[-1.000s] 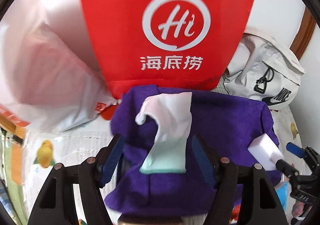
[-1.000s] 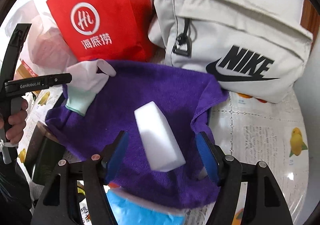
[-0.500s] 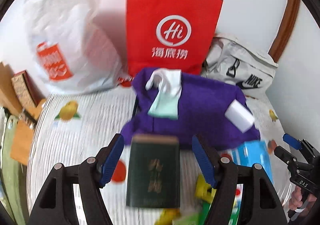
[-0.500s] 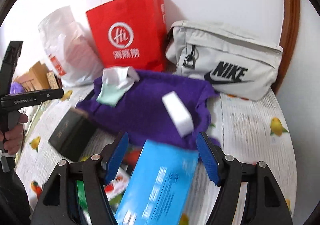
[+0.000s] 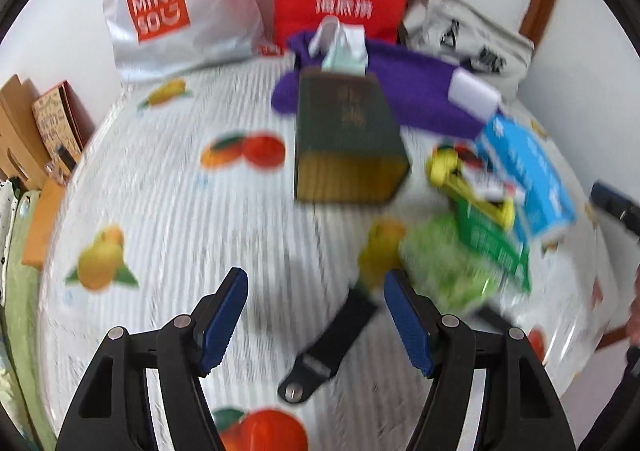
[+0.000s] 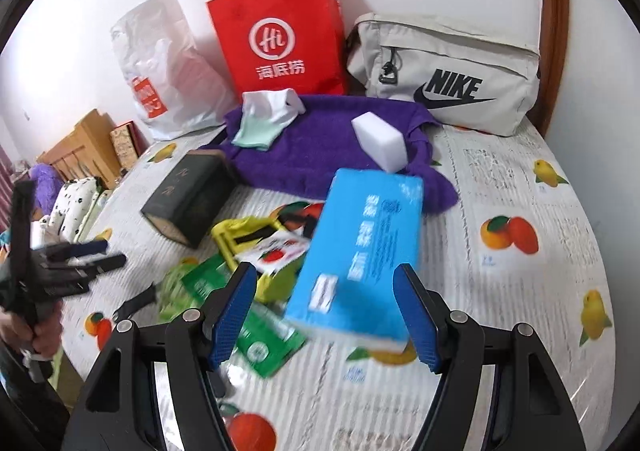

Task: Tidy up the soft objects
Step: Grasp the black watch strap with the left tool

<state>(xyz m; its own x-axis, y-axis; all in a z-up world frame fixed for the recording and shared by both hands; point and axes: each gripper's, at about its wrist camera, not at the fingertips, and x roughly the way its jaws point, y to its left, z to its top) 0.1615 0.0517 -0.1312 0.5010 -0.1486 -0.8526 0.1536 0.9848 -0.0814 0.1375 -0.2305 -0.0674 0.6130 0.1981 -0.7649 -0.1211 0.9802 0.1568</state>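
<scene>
While sock (image 6: 264, 119) and sponge (image 6: 380, 141) lie on the purple towel (image 6: 320, 155) at upper centre, sorting looks partly done.
Both grippers, left (image 5: 314, 325) and right (image 6: 324, 315), gape empty; blue tissue pack (image 6: 360, 247) and green packets (image 6: 256, 343) below seem unsorted.

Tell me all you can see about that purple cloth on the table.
The purple cloth looks like a soft, fuzzy towel, deep violet, spread out loosely with rumpled edges near the back of the table. A white sponge block rests on its right part, and a white-and-mint sock lies on its left corner. Its far edge sits before a red paper bag and a Nike pouch. A blue box overlaps its near edge, and a dark book sits by its left side. Neither gripper touches it.
</scene>
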